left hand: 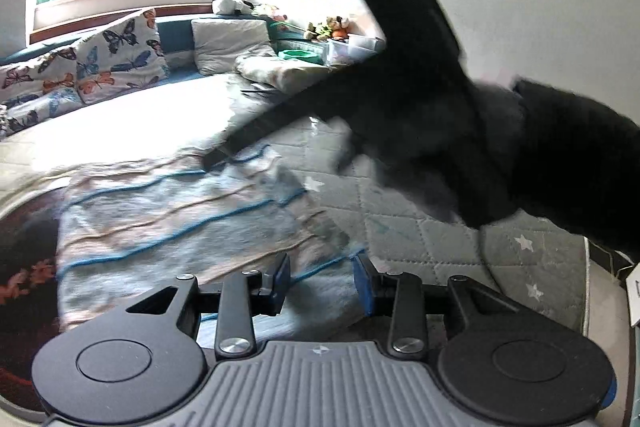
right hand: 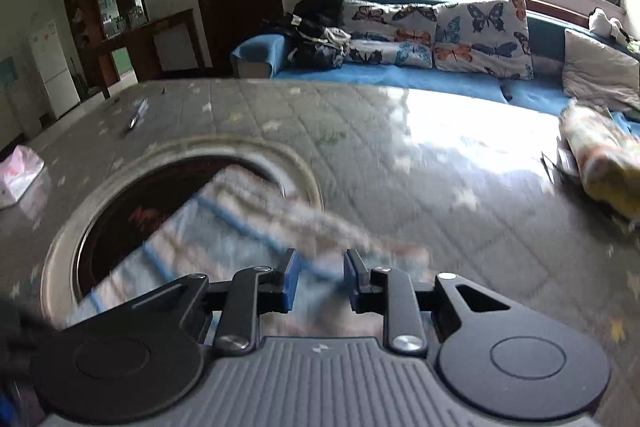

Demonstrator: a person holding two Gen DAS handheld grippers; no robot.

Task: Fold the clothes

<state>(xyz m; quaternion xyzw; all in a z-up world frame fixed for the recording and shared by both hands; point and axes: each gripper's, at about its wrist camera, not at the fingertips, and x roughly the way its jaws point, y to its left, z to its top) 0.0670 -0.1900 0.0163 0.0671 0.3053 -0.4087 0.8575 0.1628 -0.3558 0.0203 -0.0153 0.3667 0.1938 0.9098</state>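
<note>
One garment: a pale, blue-striped knit cloth [left hand: 168, 223] lies spread on the grey quilted, star-printed tabletop cover [left hand: 432, 227], partly draped over the round dark opening [right hand: 120, 219] in that cover.
Progress: early, by my judgement; the cloth looks mostly flat and wrinkled, with one edge lifted, and no finished fold shows.
Left to do: bring the edges over, flatten, and set the bundle down neat.
Left tongs [left hand: 322, 279]: blue pads apart, hanging just above the cloth's near edge beside the opening; nothing pressed between them.
Right tongs [right hand: 320, 279]: blue pads apart, with blurred striped cloth in the gap; no pad visibly presses on it, so I cannot say it is held.
Right tool seen from the left view: a black, blurred body [left hand: 420, 79] with a dark sleeve [left hand: 580, 167], its tip at the cloth's far edge, beyond the opening.
Cloth texture: soft, thin, creased, with narrow blue and tan lines.
Cover texture: stitched diamond quilting, faintly glossy under window light.
Opening: ringed by a pale, smooth rim [right hand: 304, 167].
</note>
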